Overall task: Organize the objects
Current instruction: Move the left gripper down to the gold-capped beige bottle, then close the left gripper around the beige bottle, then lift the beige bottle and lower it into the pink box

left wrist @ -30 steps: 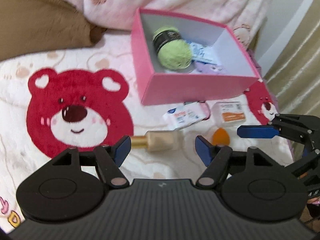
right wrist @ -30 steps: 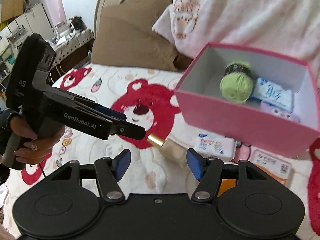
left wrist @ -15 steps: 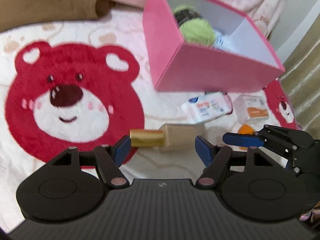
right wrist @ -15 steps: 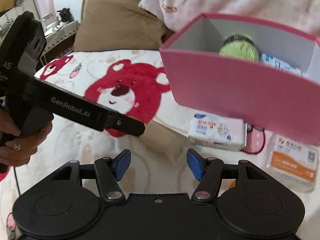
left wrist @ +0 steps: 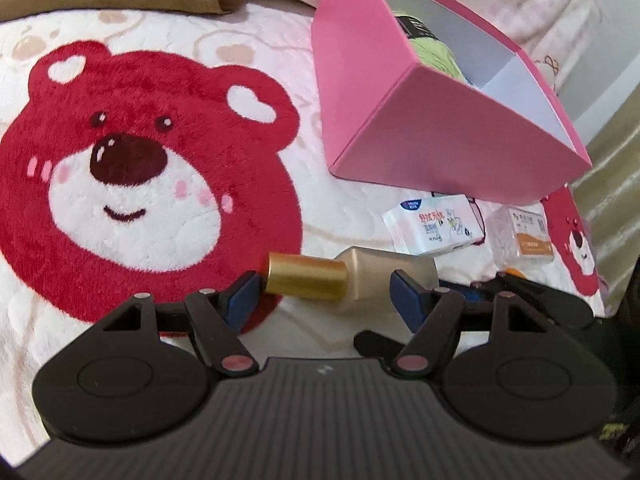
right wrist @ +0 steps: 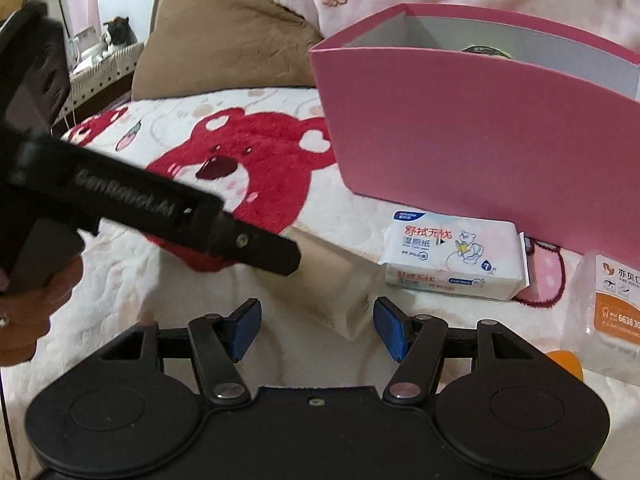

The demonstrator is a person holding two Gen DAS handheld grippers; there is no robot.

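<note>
A beige bottle with a gold cap lies on its side on the bear-print blanket. My left gripper is open, its blue pads either side of the bottle and just short of it. My right gripper is open and empty, with the bottle's body lying just ahead between its pads. The pink box stands behind and holds a green yarn ball. In the right wrist view the box fills the upper right, and the left gripper's finger crosses over the bottle.
A white wet-wipe pack lies in front of the box. A clear packet with an orange label lies to its right, with an orange object below it. A brown pillow lies behind.
Both grippers have come lower and closer to the bottle. The left gripper's pads now flank it. Both grippers stay open.
</note>
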